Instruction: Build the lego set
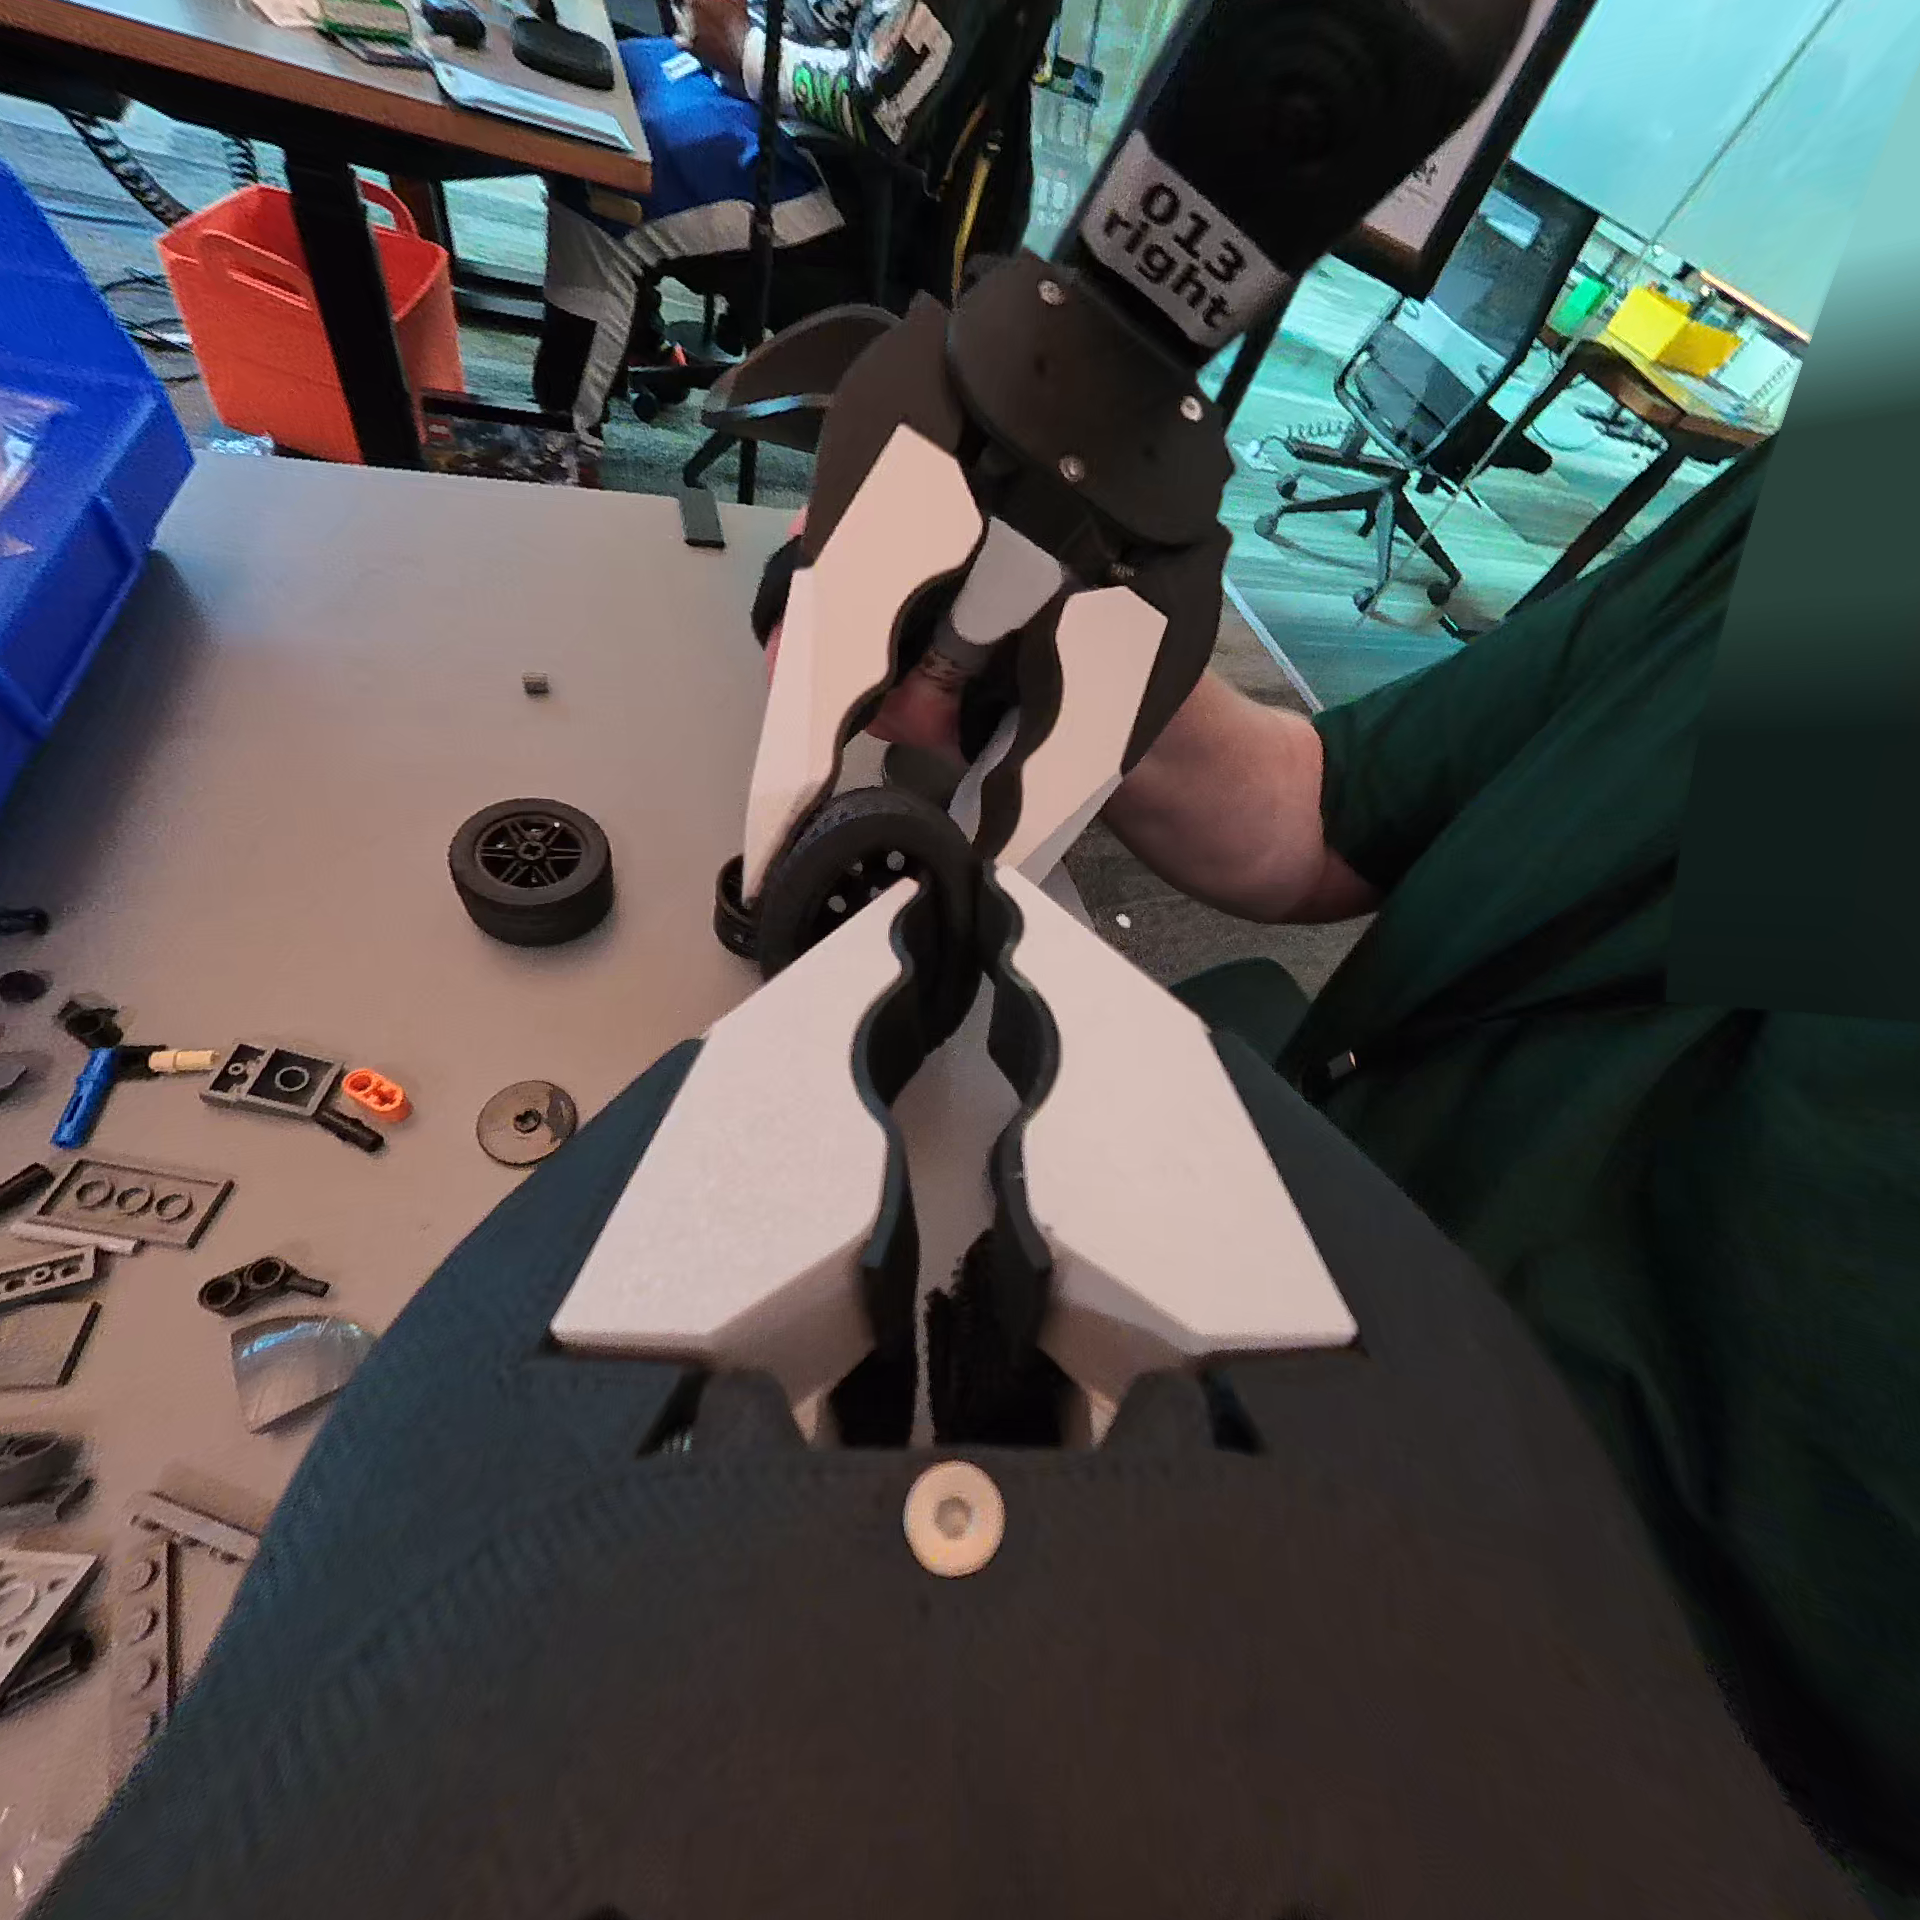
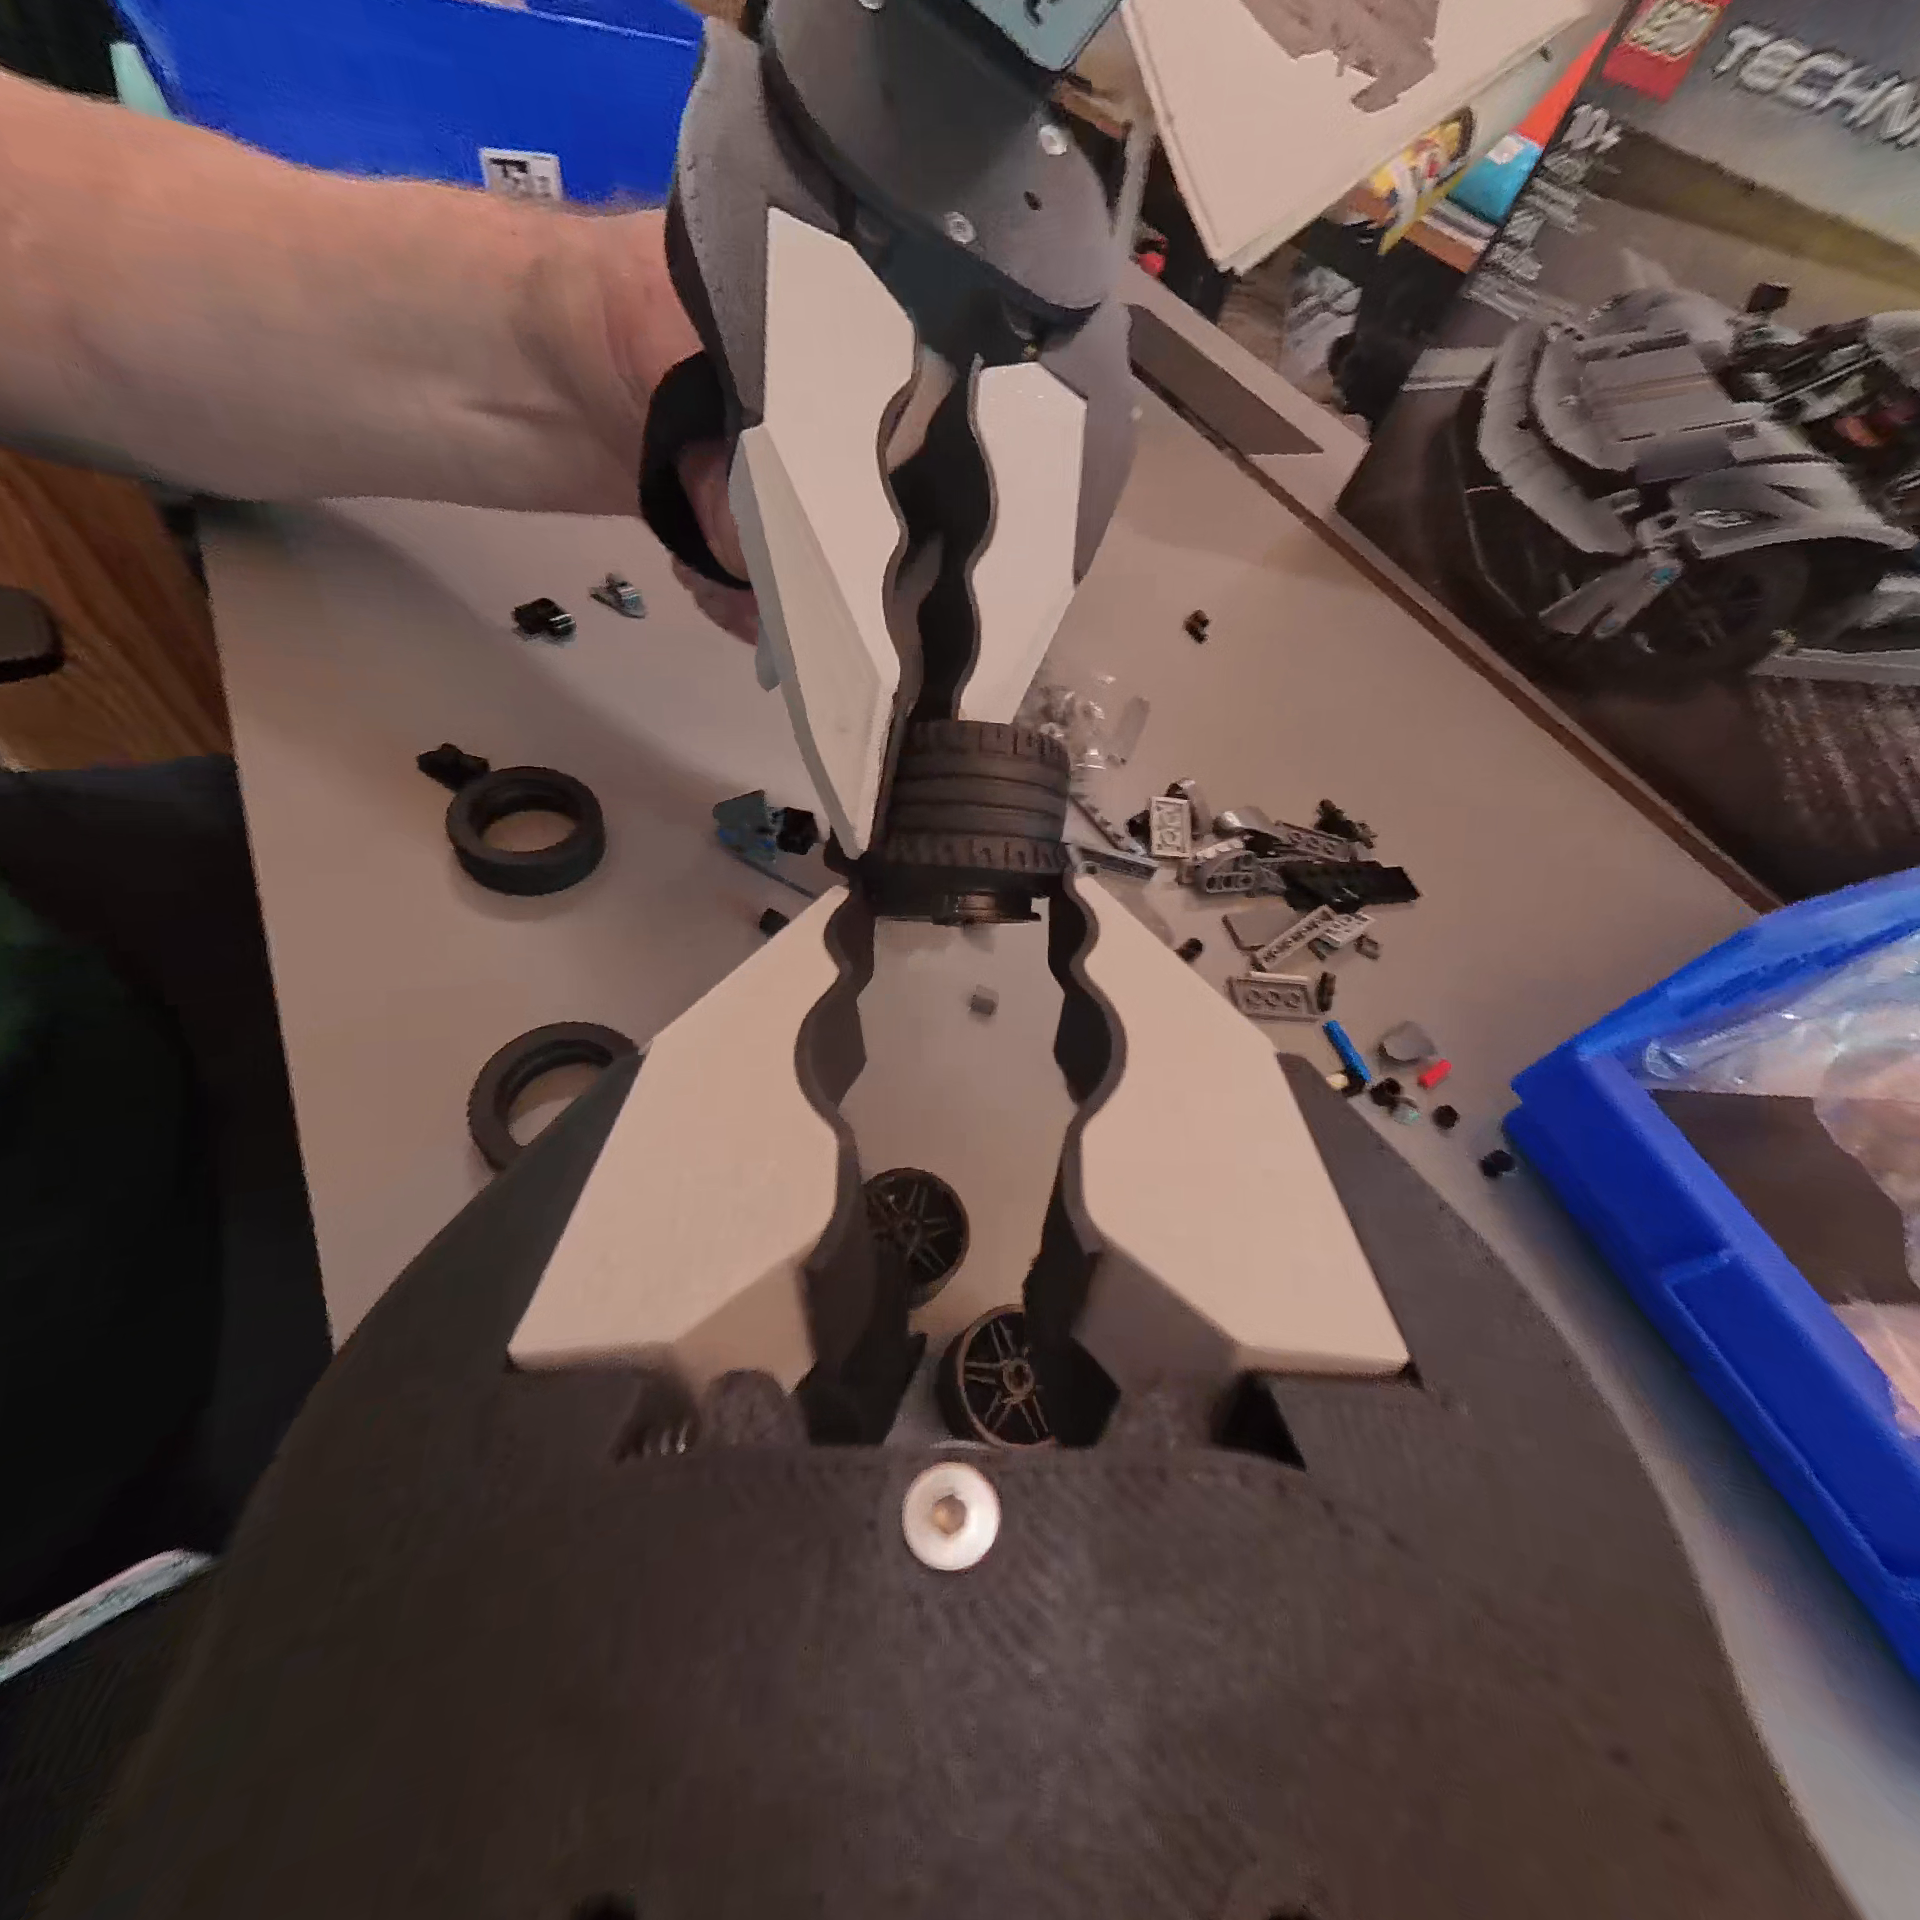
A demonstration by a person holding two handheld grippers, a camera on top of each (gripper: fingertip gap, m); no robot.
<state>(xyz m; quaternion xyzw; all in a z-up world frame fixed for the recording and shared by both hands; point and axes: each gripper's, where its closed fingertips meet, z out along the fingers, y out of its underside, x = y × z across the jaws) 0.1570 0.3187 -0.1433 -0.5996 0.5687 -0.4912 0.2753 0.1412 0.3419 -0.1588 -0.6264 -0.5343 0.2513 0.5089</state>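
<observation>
Right gripper (image 2: 956, 894) clamped across tyred wheel (image 2: 971, 821) above table (image 2: 364, 665); left gripper (image 1: 951, 894) pinching same wheel's edge; rims (image 2: 914, 1226) and bare tyres (image 2: 525, 831) waiting; loose bricks (image 2: 1278, 873) everywhere, barely started.

An orange bin (image 1: 312, 312) stands under a brown desk (image 1: 343, 94), with office chairs (image 1: 1392, 416) beyond.

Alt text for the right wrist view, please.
Two grippers meet tip to tip over a grey table, both gripping one black tyre: the right gripper from below, the left gripper from above. Empty tyres, spoked rims, small bricks and a blue bin surround them.
</observation>
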